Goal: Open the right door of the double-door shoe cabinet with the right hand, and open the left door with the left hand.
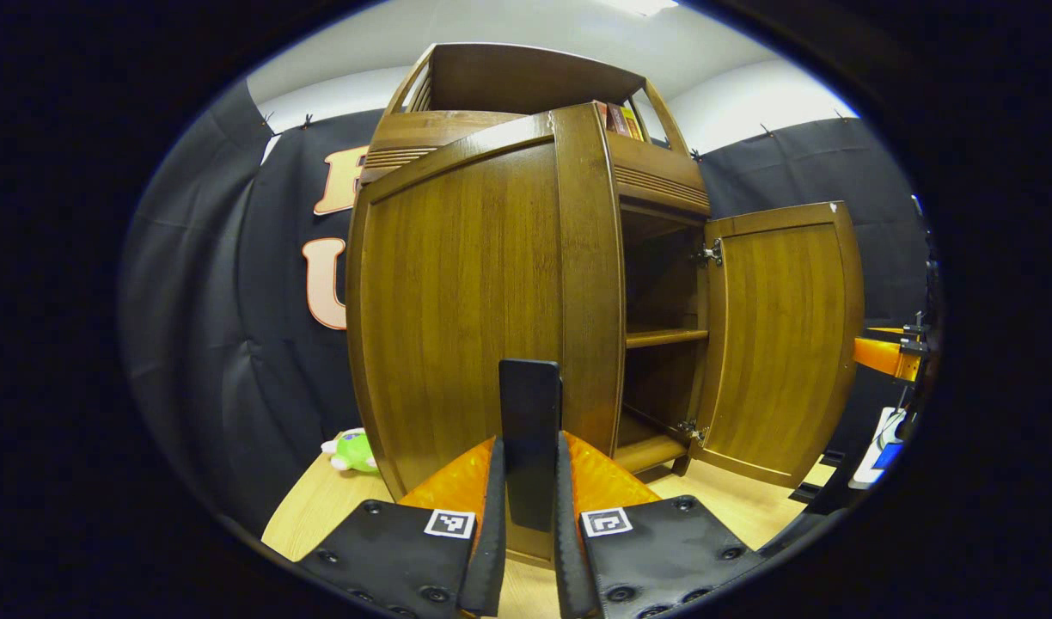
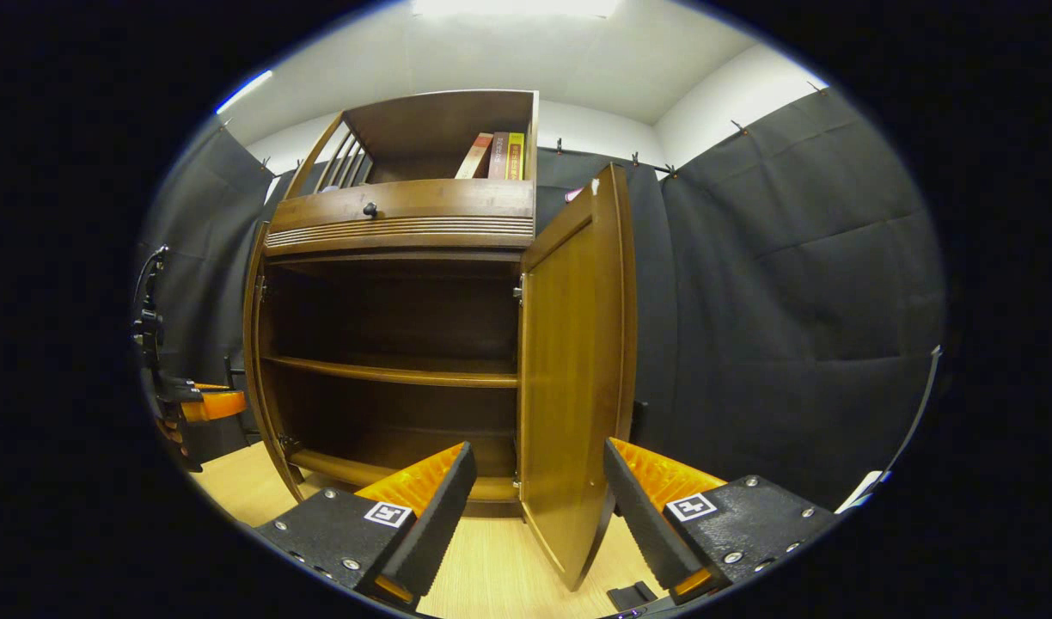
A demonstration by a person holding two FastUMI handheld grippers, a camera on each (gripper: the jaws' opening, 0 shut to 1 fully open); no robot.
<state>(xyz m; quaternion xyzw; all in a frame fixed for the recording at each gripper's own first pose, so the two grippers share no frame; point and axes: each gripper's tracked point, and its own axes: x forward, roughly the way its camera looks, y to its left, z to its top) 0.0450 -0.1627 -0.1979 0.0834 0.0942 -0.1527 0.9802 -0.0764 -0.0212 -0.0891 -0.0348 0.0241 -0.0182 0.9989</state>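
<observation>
Closest to the lens in the left gripper view, the left gripper [image 1: 530, 550] is clenched on a dark upright bar handle [image 1: 530, 434] at six o'clock, which stands in front of the cabinet's brown wooden left door [image 1: 483, 318]; that door looks swung partly out. Beyond it, the tall brown double-door shoe cabinet [image 2: 401, 215] stands on a pale wood floor [image 2: 492, 576]. Its matching right door [image 2: 577, 370] is swung wide at about four o'clock from the opening, and the right gripper [image 2: 539, 507] sits released, fingers spread either side of that door's edge without pressing it. To finish well, I judge the left hand should draw the handle along the hinge's arc, not straight back, keeping the grip square. Both inner shelves [image 2: 388, 371] look bare; the open top compartment holds a few leaning books [image 2: 496, 156].
</observation>
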